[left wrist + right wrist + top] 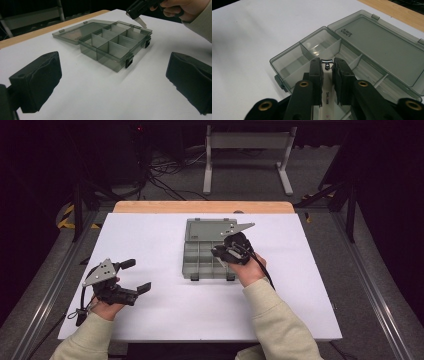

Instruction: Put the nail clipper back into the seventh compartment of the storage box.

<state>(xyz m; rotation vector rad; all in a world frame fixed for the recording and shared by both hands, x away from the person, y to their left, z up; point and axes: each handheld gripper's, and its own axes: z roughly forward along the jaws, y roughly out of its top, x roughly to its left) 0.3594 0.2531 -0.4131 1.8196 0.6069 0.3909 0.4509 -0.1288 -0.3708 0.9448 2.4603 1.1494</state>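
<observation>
The right gripper [327, 75] is clamped on a pale nail clipper with a metal lever [327, 86], over the open smoky-grey plastic compartment box [199, 262] mid-table. The left gripper [134, 276], jaws spread and empty, rests on the white tabletop [150, 320] at near left.

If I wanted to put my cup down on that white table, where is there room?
Bare white tabletop lies left of the smoky grey plastic compartment box, above the left tongs. More lies right of the box, toward the table's right edge. It is crowded at the box's right side, where the right tongs hold a pale flat strip over the compartments.
</observation>
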